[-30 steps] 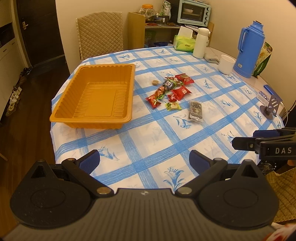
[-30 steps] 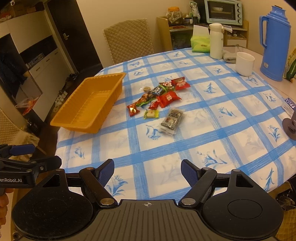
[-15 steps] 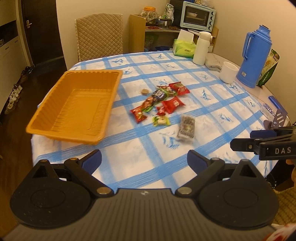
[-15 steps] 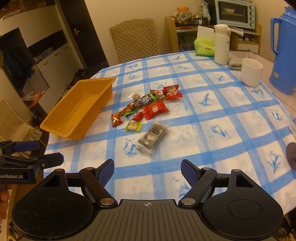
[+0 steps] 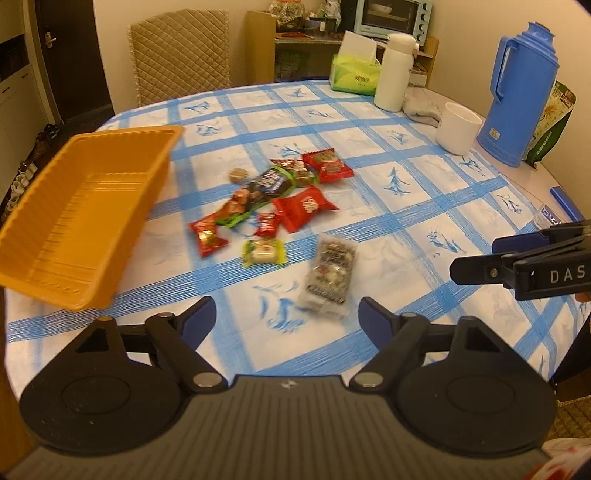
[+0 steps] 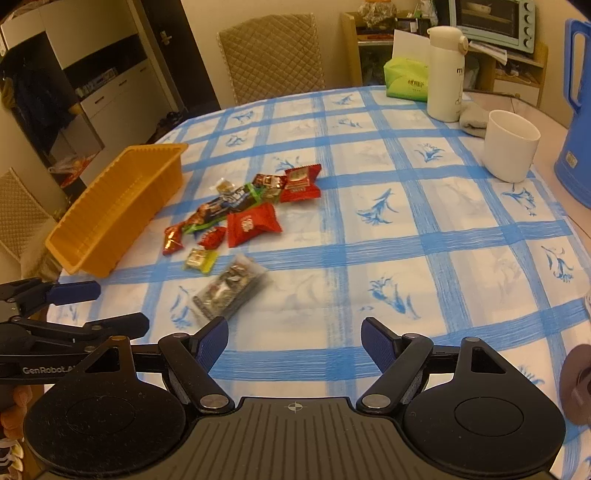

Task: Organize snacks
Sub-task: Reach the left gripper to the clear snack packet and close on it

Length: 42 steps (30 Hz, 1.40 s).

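Clear-wrapped snack pack is smeared with motion blur, its print unreadable. The blue thermos runs off the right edge. The orange tray has its near corner blurred.

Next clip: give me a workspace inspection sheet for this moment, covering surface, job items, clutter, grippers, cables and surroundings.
Surface: round table under a blue-checked white cloth.
Job's things: orange tray, empty, at the table's left edge; loose snack packets beside it on the cloth; clear-wrapped snack pack nearest the grippers.
Clutter: blue thermos jug, white cup, white bottle, green tissue box, grey cloth.
Grippers: left gripper closing, nothing between its fingers; right gripper open, holding nothing.
Cables: nothing seen.
Surroundings: quilted chair, shelf with toaster oven.
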Available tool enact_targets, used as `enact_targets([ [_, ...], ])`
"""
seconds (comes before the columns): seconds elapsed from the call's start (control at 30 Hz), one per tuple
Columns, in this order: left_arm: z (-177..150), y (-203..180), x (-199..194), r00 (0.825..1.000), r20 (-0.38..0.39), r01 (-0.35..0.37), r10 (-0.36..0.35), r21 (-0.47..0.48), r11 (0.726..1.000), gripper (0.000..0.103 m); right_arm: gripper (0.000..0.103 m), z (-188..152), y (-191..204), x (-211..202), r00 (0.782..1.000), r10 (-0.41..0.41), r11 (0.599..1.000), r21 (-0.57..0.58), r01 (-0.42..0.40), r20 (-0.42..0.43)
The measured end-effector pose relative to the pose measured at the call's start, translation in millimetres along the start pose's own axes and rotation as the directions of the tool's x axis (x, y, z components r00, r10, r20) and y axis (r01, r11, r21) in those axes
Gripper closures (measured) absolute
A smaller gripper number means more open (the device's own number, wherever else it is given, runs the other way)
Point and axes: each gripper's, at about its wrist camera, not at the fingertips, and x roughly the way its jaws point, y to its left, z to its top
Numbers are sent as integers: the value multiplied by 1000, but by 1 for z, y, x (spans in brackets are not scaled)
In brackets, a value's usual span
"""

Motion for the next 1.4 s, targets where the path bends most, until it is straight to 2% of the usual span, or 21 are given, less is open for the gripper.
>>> enact_targets([
  [0.2,8,-18,32,1000,-28,8,-7,26,1000,36,24,11,-23,12,1000,11,1000,-15,-12,-15],
  [0.4,14,-30,58,998,-58,9,-5,53,999,42,24,18,-39,22,1000,15,1000,-14,-15,-17],
  [0.63,22,-36,80,996,-85,8,-1,86,996,44,24,23,-54,29,1000,11,1000,3,-11,-25],
  [0.77,25,-39,91,994,-105,8,3,103,995,51,24,24,-61,32,1000,9,1000,11,-9,-29],
  [0.97,28,-40,102,993,-121,6,7,106,994,56,24,26,-66,33,1000,11,1000,14,-11,-29],
  [1.2,29,-41,105,993,-120,14,-3,86,996,67,24,28,-69,35,999,15,1000,10,-15,-29],
  [1.4,27,-42,96,994,-107,13,-6,70,997,68,24,35,-69,44,999,33,999,-23,-33,-27],
])
